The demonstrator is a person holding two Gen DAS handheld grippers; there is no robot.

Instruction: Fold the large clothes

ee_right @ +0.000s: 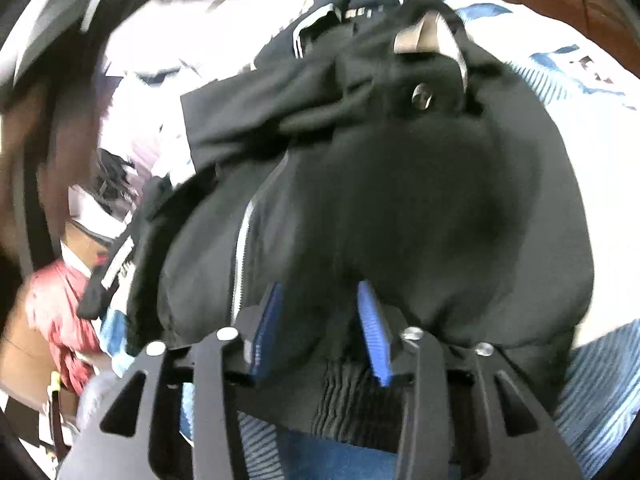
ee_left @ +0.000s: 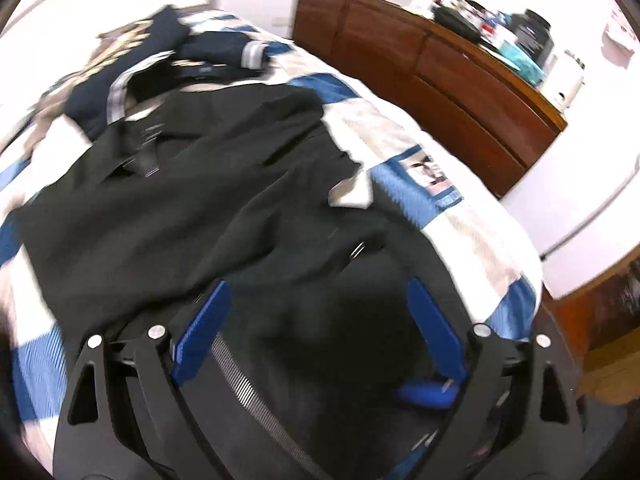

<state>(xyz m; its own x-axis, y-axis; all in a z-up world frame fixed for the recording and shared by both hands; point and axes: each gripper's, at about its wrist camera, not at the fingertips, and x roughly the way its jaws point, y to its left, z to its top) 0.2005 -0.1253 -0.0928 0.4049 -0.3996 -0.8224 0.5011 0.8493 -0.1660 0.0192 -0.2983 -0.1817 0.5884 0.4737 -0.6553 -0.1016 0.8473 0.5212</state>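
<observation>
blue pads of the left gripper (ee_left: 320, 320) stand spread wide, nothing between them but air above dark cloth; released, holding nothing; the black jacket (ee_left: 192, 200) lies directly ahead of and below it on the bed (ee_left: 460, 184), running away from the camera toward the collar at the far upper left; long axis thus roughly along the gripper's own pointing line, slightly angled left.

right gripper (ee_right: 320, 320) sits low over the near hem of the same black jacket (ee_right: 400, 200); its jaws are partly parted; ribbed hem cloth bunches up in the gap, but the pads do not look pressed onto it; judged released, with cloth loosely between; right hand is the nearer one to the garment edge, left hangs higher and further back.

jacket look: matte black, soft, heavy drape; a pale zip line (ee_right: 240, 248) runs up the front on the left side of the right-wrist view; metal snap (ee_right: 420, 98) near a bunched upper part with a grey lining flap showing; ribbed elastic band at the hem; surface is creased, folded over itself in one thick layer, not flat.

other: navy garment with white stripes (ee_left: 160, 60) heaped beyond the jacket at the far end of the bed; blue-and-white patterned bedspread under all; wooden dresser (ee_left: 440, 80) to the right, cluttered top; both views motion-blurred.

judgement: next grasp likely on a jacket edge; the cloth is thick, so the gripper may pinch several layers at once.
</observation>
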